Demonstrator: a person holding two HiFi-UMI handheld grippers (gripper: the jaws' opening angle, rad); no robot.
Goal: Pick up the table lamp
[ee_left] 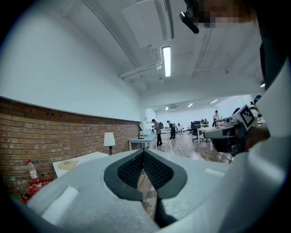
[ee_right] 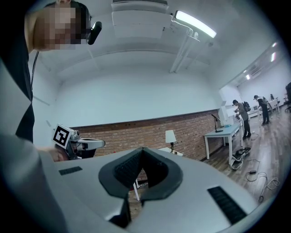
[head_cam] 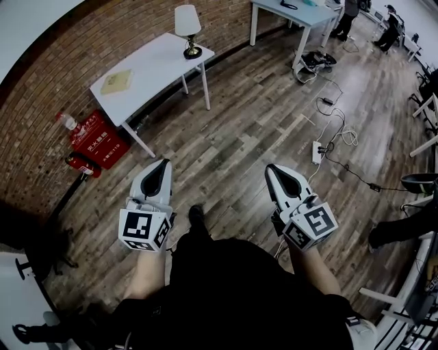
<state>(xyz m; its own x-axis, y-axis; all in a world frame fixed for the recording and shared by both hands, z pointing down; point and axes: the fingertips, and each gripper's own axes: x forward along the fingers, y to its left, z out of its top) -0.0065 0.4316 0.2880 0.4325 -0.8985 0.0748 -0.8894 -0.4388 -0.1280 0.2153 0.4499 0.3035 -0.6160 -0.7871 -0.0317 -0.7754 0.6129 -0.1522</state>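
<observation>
My left gripper point(head_cam: 163, 163) and right gripper point(head_cam: 269, 167) are closed, empty. The white-shaded, dark-based table lamp point(head_cam: 187, 26) stands on the smooth white bench point(head_cam: 147, 68) in the upper left.

Table lamp point(head_cam: 187, 29): matt white shade, glossy dark base, on a smooth white table point(head_cam: 147, 65). Floor point(head_cam: 239, 130) of wood planks; wall point(head_cam: 75, 55) of rough brick. Left gripper point(head_cam: 163, 164) and right gripper point(head_cam: 271, 168): matt plastic shells, textured black pads point(ee_left: 132, 170).

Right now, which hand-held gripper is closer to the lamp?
Left. The left hand-held gripper is far back from the table lamp, nearly in line; the right hand-held gripper is equally far back but off sideways.
</observation>
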